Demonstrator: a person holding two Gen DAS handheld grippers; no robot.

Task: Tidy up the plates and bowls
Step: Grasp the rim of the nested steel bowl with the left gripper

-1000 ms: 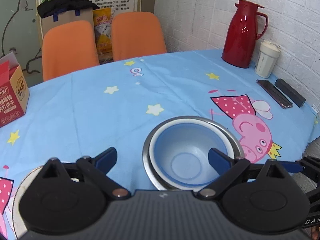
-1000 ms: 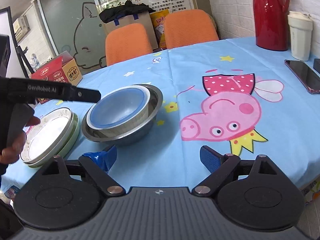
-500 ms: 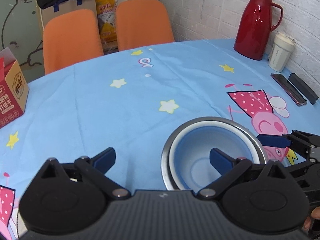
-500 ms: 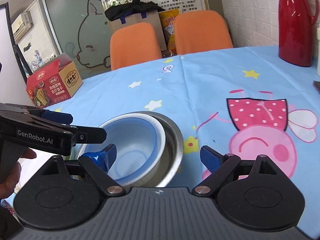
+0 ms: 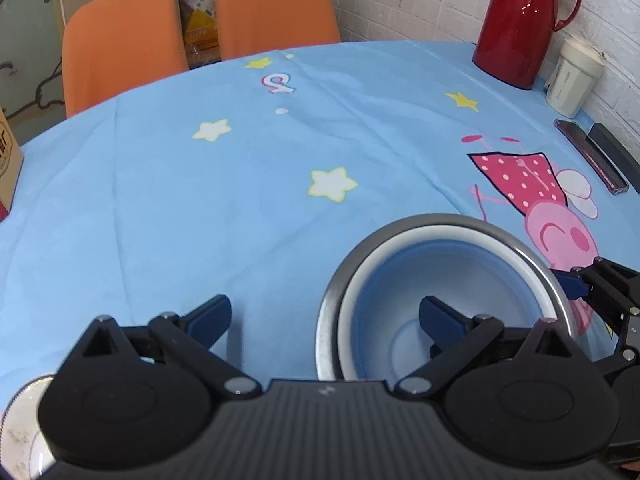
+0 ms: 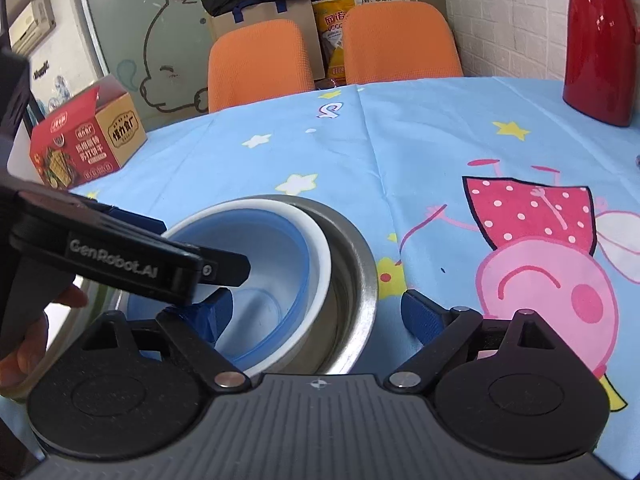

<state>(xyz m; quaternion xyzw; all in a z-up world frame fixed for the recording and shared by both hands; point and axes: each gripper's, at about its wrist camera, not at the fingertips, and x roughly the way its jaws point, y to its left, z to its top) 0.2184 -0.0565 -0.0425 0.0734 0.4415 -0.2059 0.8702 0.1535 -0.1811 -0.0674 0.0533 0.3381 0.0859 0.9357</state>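
A steel bowl (image 5: 532, 258) (image 6: 360, 272) stands on the blue tablecloth with a white-rimmed blue bowl (image 5: 448, 280) (image 6: 276, 256) nested inside it. My left gripper (image 5: 326, 314) is open, its right finger over the bowls' left rim, its left finger outside. My right gripper (image 6: 316, 314) is open and straddles the bowls' right rim, left finger inside the blue bowl, right finger outside the steel wall. A white plate's edge (image 5: 18, 428) shows at the lower left of the left wrist view.
A red thermos (image 5: 520, 24), a white cup (image 5: 572, 78) and a phone with a dark case (image 5: 592, 156) stand at the table's right by the brick wall. A red snack box (image 6: 86, 140) sits at the left. Two orange chairs (image 6: 328, 56) stand behind the table.
Both grippers have closed in on the nested bowls from opposite sides. The right gripper's fingers now straddle the rim, and the left gripper's right finger hangs over the blue bowl.
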